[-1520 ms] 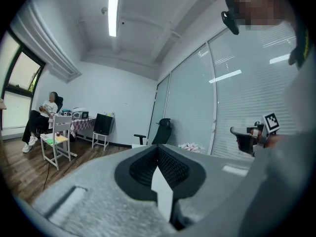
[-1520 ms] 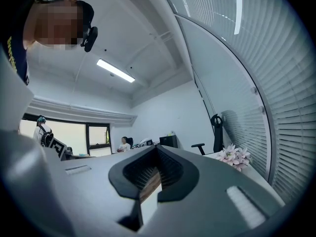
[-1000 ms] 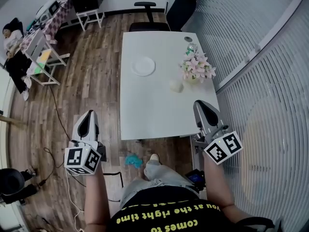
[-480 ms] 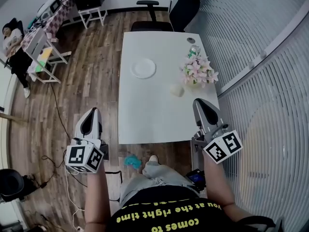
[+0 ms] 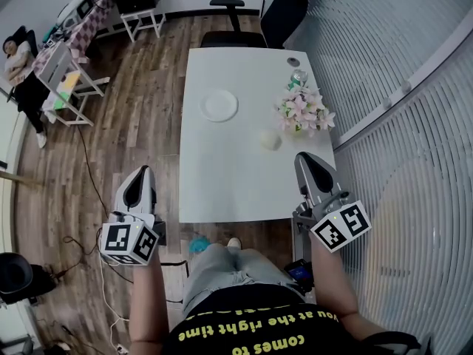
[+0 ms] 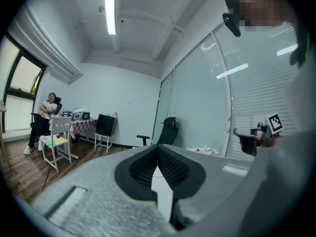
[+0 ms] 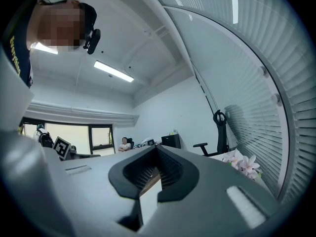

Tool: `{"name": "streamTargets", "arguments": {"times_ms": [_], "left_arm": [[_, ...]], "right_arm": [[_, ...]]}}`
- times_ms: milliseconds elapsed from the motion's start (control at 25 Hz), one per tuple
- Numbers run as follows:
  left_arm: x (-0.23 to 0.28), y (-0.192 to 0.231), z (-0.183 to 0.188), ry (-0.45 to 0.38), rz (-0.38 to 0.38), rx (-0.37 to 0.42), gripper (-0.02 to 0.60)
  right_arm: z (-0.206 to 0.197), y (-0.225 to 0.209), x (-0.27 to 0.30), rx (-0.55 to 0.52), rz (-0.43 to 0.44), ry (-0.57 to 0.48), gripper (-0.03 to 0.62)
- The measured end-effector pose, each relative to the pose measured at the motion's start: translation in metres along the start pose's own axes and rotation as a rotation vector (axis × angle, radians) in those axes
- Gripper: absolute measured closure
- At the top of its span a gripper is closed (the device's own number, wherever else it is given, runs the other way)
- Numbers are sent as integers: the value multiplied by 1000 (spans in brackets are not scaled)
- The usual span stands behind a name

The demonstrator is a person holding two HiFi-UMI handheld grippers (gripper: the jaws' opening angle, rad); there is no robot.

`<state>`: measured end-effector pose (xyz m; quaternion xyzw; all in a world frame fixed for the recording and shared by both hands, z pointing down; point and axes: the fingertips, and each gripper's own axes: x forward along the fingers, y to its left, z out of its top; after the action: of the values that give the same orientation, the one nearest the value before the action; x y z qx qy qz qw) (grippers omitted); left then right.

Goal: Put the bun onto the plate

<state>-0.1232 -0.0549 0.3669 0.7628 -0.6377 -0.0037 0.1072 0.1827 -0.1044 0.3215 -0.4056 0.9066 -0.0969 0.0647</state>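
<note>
A pale round bun (image 5: 270, 140) lies on the white table (image 5: 222, 176), right of its middle and just in front of the flowers. The white plate (image 5: 219, 106) sits bare farther back and to the left. My left gripper (image 5: 142, 171) hangs over the wooden floor, left of the table's near corner, jaws together and holding nothing. My right gripper (image 5: 301, 157) hovers at the table's near right edge, a short way in front of the bun, shut and holding nothing. Both gripper views show closed jaws, the left gripper (image 6: 159, 149) and the right gripper (image 7: 157, 149); neither shows the bun.
A vase of pink flowers (image 5: 303, 109) stands right behind the bun, with a can (image 5: 298, 76) beyond it. A black office chair (image 5: 225, 21) is at the table's far end. A slatted glass wall (image 5: 399, 124) runs along the right. A seated person (image 5: 18, 58) is far left.
The table, bun and plate have slid slightly down the head view as I and both grippers came a little closer to the table. Both jaws stay shut.
</note>
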Motion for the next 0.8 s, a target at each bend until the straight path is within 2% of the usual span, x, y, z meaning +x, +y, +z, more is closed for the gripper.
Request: {"name": "streamTargets", "arguments": {"times_ms": [240,800], "left_arm": [[12,-9,0,4,-17,-2,581],[50,3,9,13,-40,-16,581]], "right_arm": [[0,-4,6,1,3,0,588],[5,-18,39,5,-10,8,588]]}}
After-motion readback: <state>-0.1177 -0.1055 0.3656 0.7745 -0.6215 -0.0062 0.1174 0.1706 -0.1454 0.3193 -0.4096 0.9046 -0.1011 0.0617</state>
